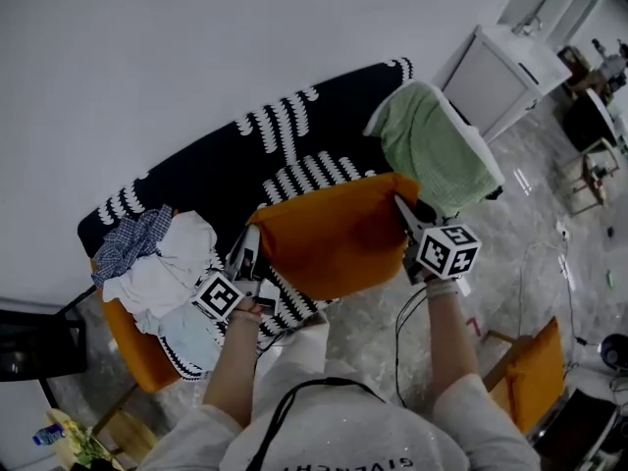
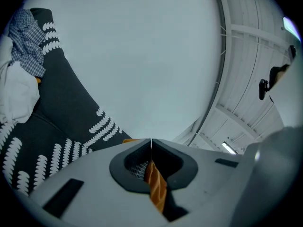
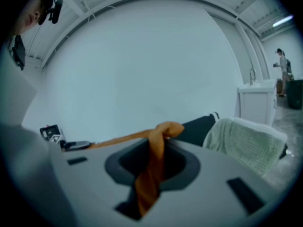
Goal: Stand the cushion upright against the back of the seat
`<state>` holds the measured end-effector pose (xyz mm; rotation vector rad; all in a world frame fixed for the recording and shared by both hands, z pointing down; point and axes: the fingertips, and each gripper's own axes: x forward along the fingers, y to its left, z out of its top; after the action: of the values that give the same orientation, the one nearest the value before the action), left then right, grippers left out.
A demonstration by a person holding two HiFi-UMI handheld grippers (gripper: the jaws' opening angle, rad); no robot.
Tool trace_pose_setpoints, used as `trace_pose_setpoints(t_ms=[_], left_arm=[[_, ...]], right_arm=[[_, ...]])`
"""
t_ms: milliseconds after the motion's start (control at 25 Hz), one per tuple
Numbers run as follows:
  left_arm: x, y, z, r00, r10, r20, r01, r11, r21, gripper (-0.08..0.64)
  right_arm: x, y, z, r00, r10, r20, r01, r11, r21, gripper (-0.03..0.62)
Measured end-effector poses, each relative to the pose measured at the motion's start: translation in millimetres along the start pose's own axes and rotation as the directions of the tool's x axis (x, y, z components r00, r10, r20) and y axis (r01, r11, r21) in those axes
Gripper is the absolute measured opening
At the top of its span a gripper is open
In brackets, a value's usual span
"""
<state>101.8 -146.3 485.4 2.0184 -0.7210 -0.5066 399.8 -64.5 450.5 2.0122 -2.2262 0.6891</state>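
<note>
Over the sofa (image 1: 324,130) seat, the orange cushion (image 1: 334,234) hangs between both grippers, facing the dark backrest but not yet leaning on it. The left gripper (image 1: 250,245) is pinched almost fully closed on a thin fold of the cushion's left edge. The right gripper (image 1: 402,209) is clamped narrowly on bunched fabric at the right corner. Gripping opposite sides probably keeps it spread and easy to tip upright. Clothes (image 1: 162,263) and a green towel (image 1: 432,145) occupy the ends, so the middle suits it.
</note>
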Motion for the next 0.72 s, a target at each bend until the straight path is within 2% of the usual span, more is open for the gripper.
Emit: trace_pose_setpoints(t_ms=[240, 440, 720], left_arm=[[48.9, 19.5, 3.3, 0.999, 0.031, -0.007, -0.031, 0.999, -0.009, 0.031], [83.9, 42.0, 8.6, 0.999, 0.043, -0.016, -0.043, 0.999, 0.015, 0.031], [126.3, 63.5, 29.5, 0.998, 0.059, 0.026, -0.059, 0.998, -0.018, 0.031]], right_arm=[[48.1, -26.9, 27.3, 1.0, 0.006, -0.023, -0.007, 1.0, -0.027, 0.084], [90.3, -38.7, 56.8, 1.0, 0.025, -0.019, -0.027, 0.997, -0.074, 0.084], [157.6, -38.0, 95.2, 0.998, 0.045, -0.033, -0.05, 0.984, -0.17, 0.084]])
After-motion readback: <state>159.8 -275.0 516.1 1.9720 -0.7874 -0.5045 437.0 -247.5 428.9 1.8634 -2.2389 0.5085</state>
